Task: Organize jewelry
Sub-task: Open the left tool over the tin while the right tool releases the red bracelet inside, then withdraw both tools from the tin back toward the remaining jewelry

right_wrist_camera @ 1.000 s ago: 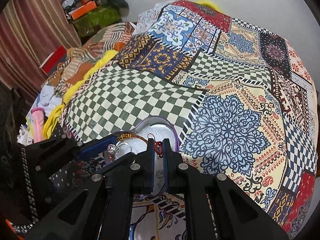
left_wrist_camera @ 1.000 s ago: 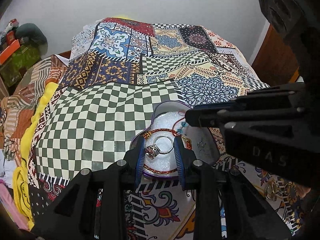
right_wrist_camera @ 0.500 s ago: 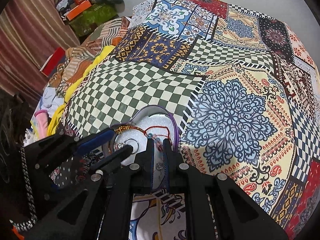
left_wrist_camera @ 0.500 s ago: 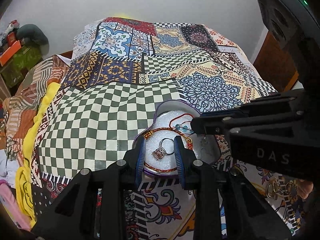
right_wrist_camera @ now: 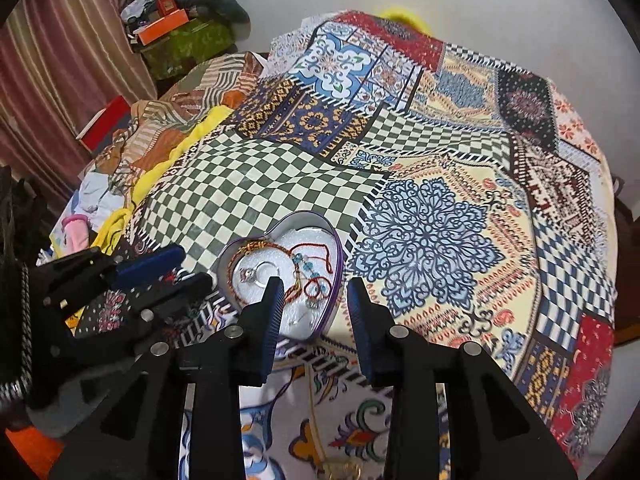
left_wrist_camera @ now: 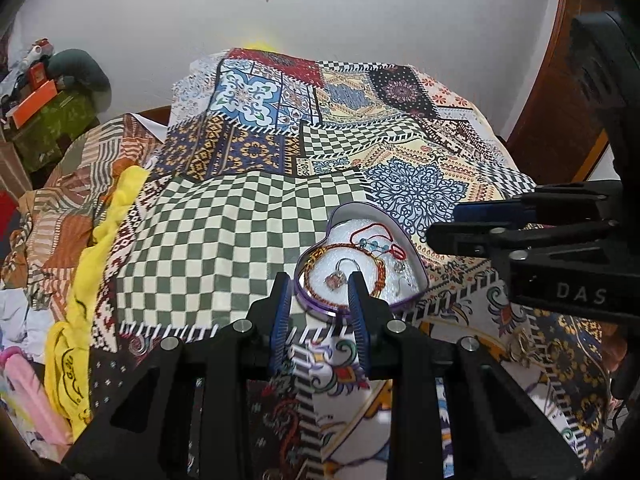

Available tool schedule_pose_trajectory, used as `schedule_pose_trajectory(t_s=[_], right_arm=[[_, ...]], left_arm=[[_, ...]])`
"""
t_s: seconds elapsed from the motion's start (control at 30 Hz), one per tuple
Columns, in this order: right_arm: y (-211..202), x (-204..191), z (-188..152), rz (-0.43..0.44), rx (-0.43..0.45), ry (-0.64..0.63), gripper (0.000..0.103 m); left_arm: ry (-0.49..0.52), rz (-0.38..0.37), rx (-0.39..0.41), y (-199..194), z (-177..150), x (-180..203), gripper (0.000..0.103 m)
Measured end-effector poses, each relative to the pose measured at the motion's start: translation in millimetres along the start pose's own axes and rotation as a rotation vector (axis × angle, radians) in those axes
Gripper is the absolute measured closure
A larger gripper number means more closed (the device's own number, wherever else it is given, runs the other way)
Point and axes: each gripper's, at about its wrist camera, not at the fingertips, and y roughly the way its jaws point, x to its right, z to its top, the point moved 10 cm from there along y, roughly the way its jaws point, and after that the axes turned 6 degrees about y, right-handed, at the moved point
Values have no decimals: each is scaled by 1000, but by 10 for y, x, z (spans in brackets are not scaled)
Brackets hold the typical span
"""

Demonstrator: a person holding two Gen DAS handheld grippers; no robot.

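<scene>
A heart-shaped purple tin (left_wrist_camera: 316, 308) (right_wrist_camera: 336, 252) sits on the patterned bedspread. It holds a silver ring with a pink stone (left_wrist_camera: 338, 279) (right_wrist_camera: 249, 275), a red-gold bangle (left_wrist_camera: 382, 270), and a red thread bracelet with blue beads (left_wrist_camera: 370, 244) (right_wrist_camera: 310, 268). My left gripper (left_wrist_camera: 319, 290) is open and empty, just in front of the tin's near edge. My right gripper (right_wrist_camera: 314, 294) is open and empty, above the tin's right side. Each gripper also shows in the other's view, the right one (left_wrist_camera: 480, 228) and the left one (right_wrist_camera: 168, 272).
A gold piece of jewelry (left_wrist_camera: 522, 346) lies on the bedspread to the right of the tin. Piled clothes and a yellow cloth (left_wrist_camera: 96, 240) lie along the bed's left side. Boxes (right_wrist_camera: 168, 30) stand at the far left. A wooden door (left_wrist_camera: 560, 92) is at right.
My right gripper opened and let the red thread bracelet go into the tin, then drew back. My left gripper pulled back a little from the tin.
</scene>
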Motion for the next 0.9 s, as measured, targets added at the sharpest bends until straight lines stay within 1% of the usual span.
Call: schedule_pose_trajectory(t_s=[0.37, 0.47, 0.57, 0.7, 0.9], right_arm=[[-521, -64, -202, -23, 98, -23, 73], [-663, -51, -270, -24, 128, -18, 73], [-800, -31, -338, -34, 161, -17, 73], [-937, 6, -431, -48, 192, -21, 73], [-1075, 126, -631, -88, 228, -30, 73]], left_arm=[[-1, 5, 62, -574, -37, 77, 74], [7, -2, 80, -728, -53, 152, 72], [26, 1, 95, -844, -78, 243, 68], [50, -10, 101, -930, -151, 403, 67], [69, -38, 82, -888, -288, 659, 67]])
